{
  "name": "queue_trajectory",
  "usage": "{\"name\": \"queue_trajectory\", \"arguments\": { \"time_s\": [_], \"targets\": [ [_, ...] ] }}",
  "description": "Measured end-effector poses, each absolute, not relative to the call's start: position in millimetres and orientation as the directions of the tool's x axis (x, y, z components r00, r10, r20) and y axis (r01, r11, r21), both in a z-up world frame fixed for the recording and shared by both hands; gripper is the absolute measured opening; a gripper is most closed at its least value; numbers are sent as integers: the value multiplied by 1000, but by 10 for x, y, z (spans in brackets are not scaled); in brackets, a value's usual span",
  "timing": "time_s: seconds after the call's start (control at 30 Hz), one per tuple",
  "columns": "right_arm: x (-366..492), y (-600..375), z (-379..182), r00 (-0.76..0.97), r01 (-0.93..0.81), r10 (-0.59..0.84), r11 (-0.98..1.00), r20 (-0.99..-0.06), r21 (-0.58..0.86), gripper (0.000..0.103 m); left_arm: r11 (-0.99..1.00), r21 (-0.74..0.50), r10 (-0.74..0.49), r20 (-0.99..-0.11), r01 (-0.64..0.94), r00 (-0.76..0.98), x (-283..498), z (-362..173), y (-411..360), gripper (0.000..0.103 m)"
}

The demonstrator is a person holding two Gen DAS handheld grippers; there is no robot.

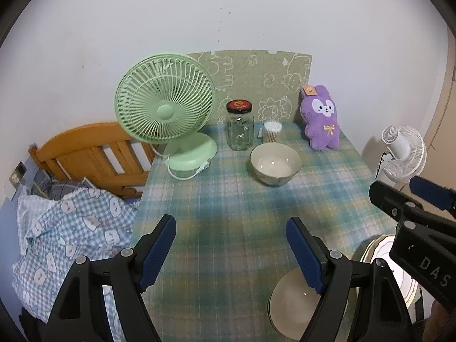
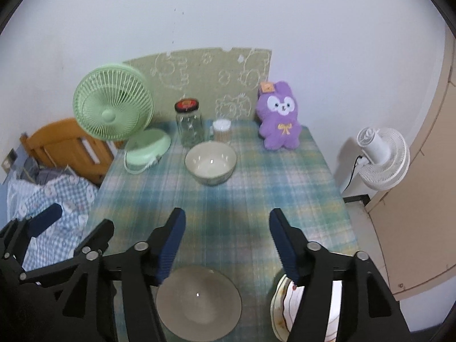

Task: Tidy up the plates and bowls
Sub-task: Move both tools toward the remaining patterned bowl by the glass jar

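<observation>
**Both tongs wide, nothing held**

I've got my left gripper and right gripper spread apart over the plaid table. Below: 1 plain grey plate, 1 white scalloped plate beside it. Farther off, a cream bowl sits upright.

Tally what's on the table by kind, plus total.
Bowls: 1
Plates: 2, grey and white
Fans: 1
Jars: 1
Swab tubs: 1
Plush toys: 1
Total: 7
</observation>
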State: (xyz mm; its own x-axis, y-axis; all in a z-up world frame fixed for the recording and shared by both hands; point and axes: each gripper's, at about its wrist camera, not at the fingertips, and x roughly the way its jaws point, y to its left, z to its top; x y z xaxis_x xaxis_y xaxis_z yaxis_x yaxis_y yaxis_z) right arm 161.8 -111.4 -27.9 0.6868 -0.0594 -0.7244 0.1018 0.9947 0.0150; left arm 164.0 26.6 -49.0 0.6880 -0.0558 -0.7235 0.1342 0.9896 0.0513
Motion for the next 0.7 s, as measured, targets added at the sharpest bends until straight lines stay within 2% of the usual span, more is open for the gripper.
{"name": "queue_trajectory", "arguments": {
  "time_s": [0.27, 0.7],
  "targets": [
    [1830, -1123, -137, 710, 84, -40, 996, -704, 29, 72, 988, 2, -105, -715, 152, 691, 1885, -347, 181, 81],
    [2413, -1279, -122, 744, 33, -8, 999, -668, 25, 72, 994, 5, -78, -670, 110, 738, 2353, -319, -32, 82]
  ]
}}
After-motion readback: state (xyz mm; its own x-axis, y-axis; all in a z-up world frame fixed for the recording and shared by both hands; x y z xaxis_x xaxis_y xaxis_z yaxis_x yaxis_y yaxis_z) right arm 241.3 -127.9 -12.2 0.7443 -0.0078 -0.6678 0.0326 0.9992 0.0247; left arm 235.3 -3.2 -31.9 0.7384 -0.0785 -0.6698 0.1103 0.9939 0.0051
